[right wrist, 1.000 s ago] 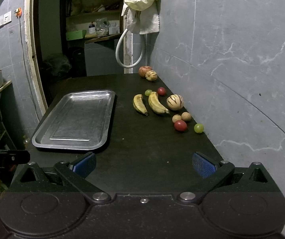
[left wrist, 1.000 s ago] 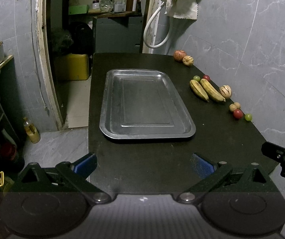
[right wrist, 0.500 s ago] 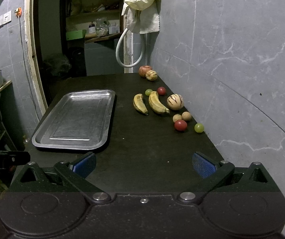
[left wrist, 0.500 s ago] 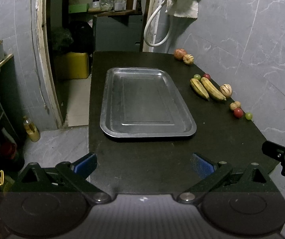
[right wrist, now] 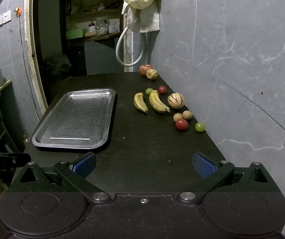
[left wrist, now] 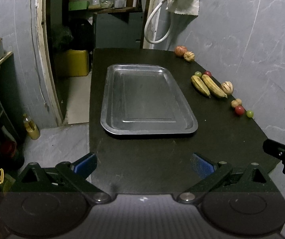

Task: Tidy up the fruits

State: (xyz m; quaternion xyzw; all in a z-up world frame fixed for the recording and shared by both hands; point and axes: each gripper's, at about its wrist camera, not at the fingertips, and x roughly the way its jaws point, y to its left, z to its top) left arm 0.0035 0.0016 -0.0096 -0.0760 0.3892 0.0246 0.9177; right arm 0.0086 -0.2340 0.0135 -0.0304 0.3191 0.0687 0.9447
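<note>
Here, steel tray bare; bananas beside it on table.

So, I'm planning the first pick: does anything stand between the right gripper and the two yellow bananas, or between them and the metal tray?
Nothing visible does. Bare black tabletop lies between the open right gripper, the two yellow bananas and the empty metal tray.

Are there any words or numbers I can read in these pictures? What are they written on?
"obot.AI" is printed in white on the black body of the left gripper, at the left edge of the right wrist view; the edge cuts off its start.
The jars and boxes on the back shelf may carry labels, but they are too small and dim to read.
Nothing else shows any writing.
</note>
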